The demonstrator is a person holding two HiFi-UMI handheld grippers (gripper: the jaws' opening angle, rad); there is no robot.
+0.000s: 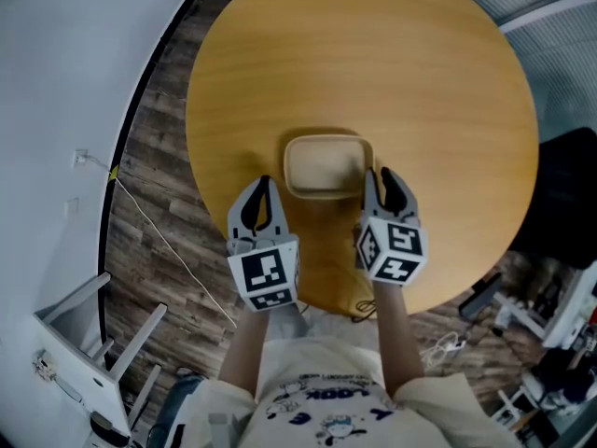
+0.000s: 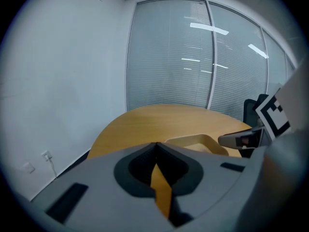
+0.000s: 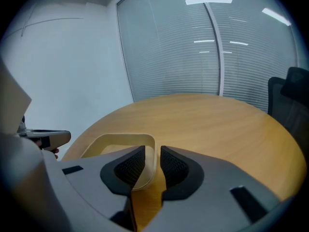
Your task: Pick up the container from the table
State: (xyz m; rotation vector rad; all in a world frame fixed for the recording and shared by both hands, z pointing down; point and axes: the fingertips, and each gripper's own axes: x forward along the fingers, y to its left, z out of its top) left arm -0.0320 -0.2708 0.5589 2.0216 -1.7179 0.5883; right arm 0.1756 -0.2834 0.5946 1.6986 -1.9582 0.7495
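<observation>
A shallow beige container (image 1: 326, 164) with rounded corners sits on the round wooden table (image 1: 373, 63), near its front edge. My right gripper (image 1: 378, 177) is at the container's right side. In the right gripper view its pads (image 3: 133, 166) straddle the container's (image 3: 120, 140) right wall, and the right gripper (image 3: 153, 149) is shut on that wall. My left gripper (image 1: 264, 183) hovers just left of the container, apart from it. In the left gripper view the left gripper (image 2: 155, 145) is shut and empty, with the container (image 2: 200, 140) to its right.
A black chair (image 1: 564, 194) stands beyond the table's right edge. White furniture (image 1: 84, 343) and a thin cable (image 1: 168, 250) lie on the wood-look floor at the left. A glass wall with blinds (image 2: 169, 57) rises behind the table.
</observation>
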